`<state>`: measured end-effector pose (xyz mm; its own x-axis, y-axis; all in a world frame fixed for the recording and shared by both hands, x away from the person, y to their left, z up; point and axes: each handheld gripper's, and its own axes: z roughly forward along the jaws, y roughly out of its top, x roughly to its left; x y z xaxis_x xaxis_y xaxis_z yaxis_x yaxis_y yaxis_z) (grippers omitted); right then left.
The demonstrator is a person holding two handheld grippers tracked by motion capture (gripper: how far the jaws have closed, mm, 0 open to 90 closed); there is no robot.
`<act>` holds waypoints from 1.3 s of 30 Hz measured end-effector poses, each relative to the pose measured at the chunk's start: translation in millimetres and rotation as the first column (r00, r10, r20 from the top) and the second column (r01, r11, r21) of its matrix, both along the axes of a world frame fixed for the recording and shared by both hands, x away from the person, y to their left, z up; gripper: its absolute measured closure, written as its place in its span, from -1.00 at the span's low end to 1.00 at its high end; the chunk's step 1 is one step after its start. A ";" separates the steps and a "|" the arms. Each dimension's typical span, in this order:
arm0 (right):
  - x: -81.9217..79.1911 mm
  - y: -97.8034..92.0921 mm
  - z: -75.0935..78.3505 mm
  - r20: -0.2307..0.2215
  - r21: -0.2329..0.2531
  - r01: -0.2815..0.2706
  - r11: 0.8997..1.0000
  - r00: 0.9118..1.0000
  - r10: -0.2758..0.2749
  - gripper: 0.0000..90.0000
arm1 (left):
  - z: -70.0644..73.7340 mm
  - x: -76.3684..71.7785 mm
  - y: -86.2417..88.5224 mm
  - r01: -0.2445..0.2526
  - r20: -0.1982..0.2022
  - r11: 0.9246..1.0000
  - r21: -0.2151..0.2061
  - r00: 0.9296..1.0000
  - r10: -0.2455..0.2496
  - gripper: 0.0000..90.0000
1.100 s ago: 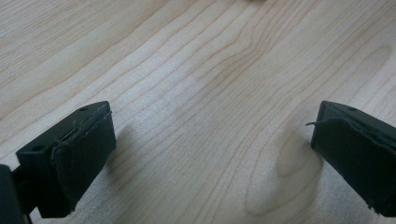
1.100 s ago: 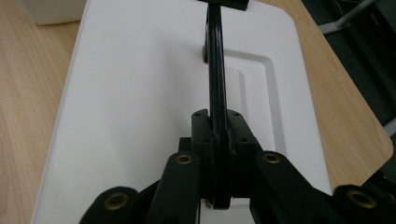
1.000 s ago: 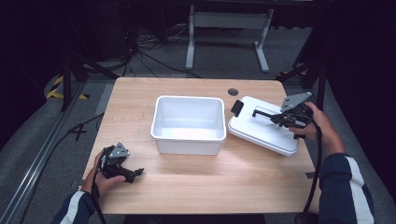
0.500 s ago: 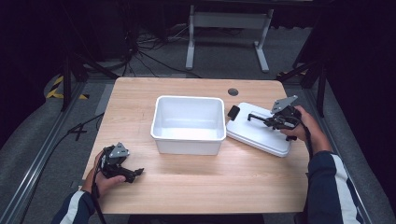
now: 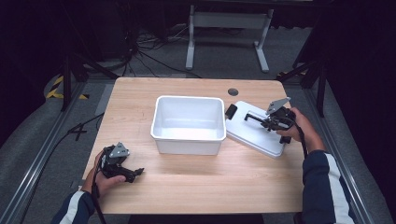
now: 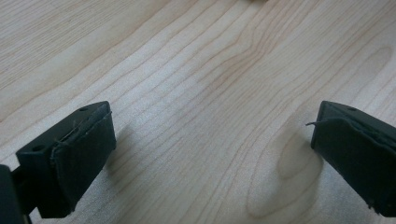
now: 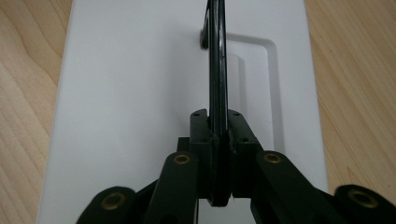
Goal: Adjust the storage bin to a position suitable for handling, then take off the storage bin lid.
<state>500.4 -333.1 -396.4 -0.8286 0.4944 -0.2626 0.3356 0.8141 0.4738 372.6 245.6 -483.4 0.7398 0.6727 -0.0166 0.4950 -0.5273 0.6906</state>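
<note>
The flat white rectangular plastic lid (image 5: 256, 133) with a thin black swing handle (image 7: 216, 60) lies on the right part of the table, one edge leaning up against the right wall of the bin, so it sits tilted. A small black latch tab (image 5: 230, 111) shows at its near-bin corner.

The right gripper (image 5: 270, 122) is over the lid; in the right gripper view its jaws are pressed together on the black handle, which stands upright out of its moulded recess. The pinch sits near one end of the handle bar.

Open white rectangular plastic bin (image 5: 187, 123): centre of the light wooden table (image 5: 196, 186), empty inside as far as the high view shows, nothing covering it.

The left gripper (image 5: 130, 174) rests at the near left corner of the table, well apart from bin and lid. Jaws spread wide, bare wood grain between them in the left gripper view; holding nothing.

Progress, as judged: handle raised and gripped, so the grasp step looks complete. Left to do: lift the lid clear of the table, carry it over the bin, square it to the rim, and set it down. The left gripper may be needed to steady the bin. The lid is not yet off the table.
</note>
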 end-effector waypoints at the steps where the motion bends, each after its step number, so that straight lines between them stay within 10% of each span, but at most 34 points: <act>1: -0.1 0.6 -0.5 0.001 0.004 0.001 1.000 1.000 -0.001 0.85 | 0.0 0.0 0.0 0.000 0.000 1.000 0.000 1.000 0.000 -0.99; 18: -15.4 1.4 15.9 0.026 0.157 0.060 0.986 0.998 -0.065 0.45 | 0.7 -2.1 1.5 -0.006 -0.001 1.000 0.008 1.000 0.006 -0.98; 39: -42.8 12.6 33.9 0.055 0.174 0.068 0.982 0.995 -0.078 0.23 | 0.8 -1.9 1.9 -0.003 0.000 1.000 0.009 1.000 0.003 -0.98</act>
<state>457.6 -320.5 -362.5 -0.7736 0.5950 -0.2179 0.3569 0.6933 0.6261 370.7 247.5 -482.6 0.7376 0.6752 -0.0101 0.4965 -0.5322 0.6857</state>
